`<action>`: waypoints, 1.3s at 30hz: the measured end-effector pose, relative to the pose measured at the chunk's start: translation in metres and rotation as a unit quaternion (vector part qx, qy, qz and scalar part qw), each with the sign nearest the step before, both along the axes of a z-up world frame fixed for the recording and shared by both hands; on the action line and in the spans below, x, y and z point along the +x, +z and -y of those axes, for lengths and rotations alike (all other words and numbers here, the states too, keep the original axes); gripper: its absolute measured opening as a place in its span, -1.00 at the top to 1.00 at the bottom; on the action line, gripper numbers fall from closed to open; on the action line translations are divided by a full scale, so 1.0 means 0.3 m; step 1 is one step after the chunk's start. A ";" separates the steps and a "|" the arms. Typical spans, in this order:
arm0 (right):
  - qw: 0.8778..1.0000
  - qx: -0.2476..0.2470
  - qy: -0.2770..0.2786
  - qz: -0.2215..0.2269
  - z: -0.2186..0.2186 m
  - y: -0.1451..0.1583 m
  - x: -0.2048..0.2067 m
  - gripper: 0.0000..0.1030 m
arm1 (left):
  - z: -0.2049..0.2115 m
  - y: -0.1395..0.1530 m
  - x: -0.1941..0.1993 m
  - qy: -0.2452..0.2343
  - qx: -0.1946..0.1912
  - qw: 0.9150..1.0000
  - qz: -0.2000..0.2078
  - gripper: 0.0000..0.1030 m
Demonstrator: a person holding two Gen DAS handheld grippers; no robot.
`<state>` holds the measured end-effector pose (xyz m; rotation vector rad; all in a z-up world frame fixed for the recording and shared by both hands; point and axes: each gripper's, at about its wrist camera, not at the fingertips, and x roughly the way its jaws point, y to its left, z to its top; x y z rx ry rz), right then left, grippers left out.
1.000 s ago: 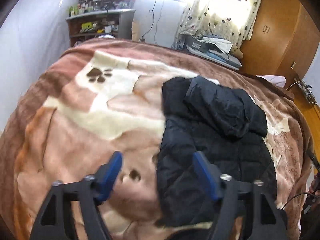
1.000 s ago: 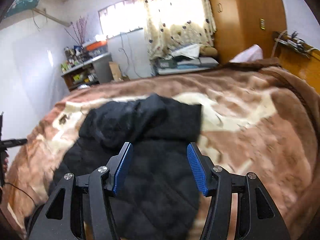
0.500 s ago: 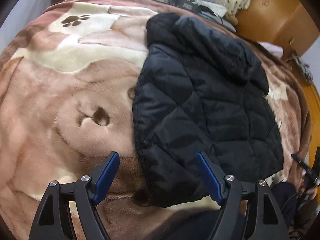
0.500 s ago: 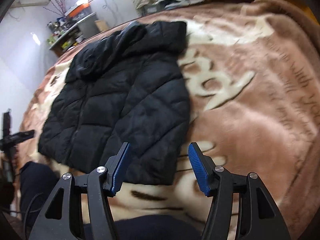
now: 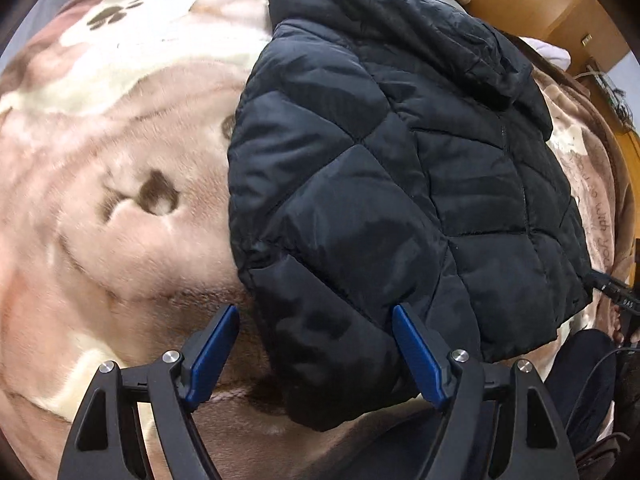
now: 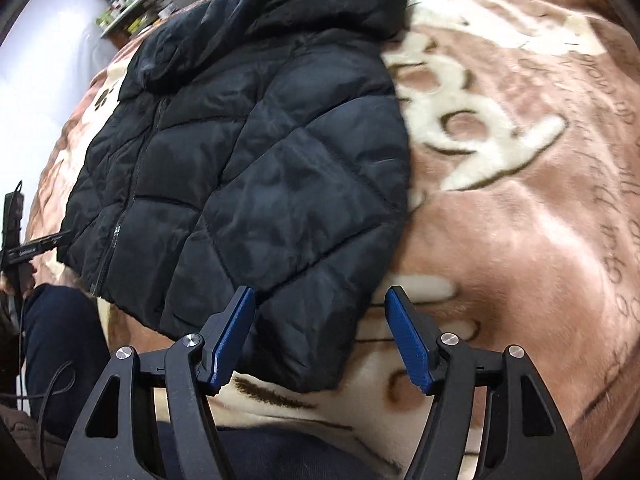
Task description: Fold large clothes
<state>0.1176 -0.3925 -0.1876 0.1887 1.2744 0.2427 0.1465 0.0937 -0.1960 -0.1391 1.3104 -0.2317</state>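
- A black quilted puffer jacket (image 5: 400, 168) lay spread flat on a brown and cream plush blanket (image 5: 112, 184) that covered the bed, with its hood at the far end and its hem nearest the person.
- The jacket's front faced up, and a closed zip ran down its middle in the right wrist view (image 6: 132, 184).
- The left gripper (image 5: 316, 322) pointed steeply down over the jacket's near left corner; its blue-padded jaws stood wide apart, and they straddled the sleeve end without pressing on it.
- The left finger (image 5: 212, 352) of that gripper sat over bare blanket just beside the jacket's edge, while the other one sat over the black fabric.
- The right gripper (image 6: 320, 304) hung over the jacket's near right corner; its jaws were opening, the corner of the sleeve lay between them, and neither pad pressed on it.
- Neither gripper had hold of anything.
- Whether the fingertips touched the jacket or hovered just above it could not be told from these views.
- A dark paw print (image 5: 154, 196) on the blanket lay to the left of the jacket, near its side seam.
- Large cream lettering (image 6: 472, 128) on the blanket lay just beside the jacket's right edge.
- A dark-clothed leg (image 6: 60, 344) of the person showed just below the jacket's hem.
- A cluttered shelf (image 6: 136, 8) stood well beyond the jacket's hood.
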 end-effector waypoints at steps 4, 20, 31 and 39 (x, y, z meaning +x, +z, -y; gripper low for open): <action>0.999 0.007 0.017 -0.031 -0.018 -0.037 0.027 -0.31 | 0.027 -0.023 0.004 -0.012 0.001 1.000 -0.015 -0.52; 0.999 0.036 -0.005 -0.003 -0.033 0.064 0.007 0.55 | 0.134 0.185 -0.006 -0.044 0.010 0.997 0.064 0.56; 0.997 0.037 -0.013 0.069 -0.055 0.238 0.038 0.64 | 0.124 0.337 0.065 -0.040 -0.028 0.993 0.110 0.58; 0.994 0.045 -0.031 0.097 -0.048 0.337 0.106 0.67 | 0.076 0.402 0.136 -0.010 -0.049 0.991 0.126 0.58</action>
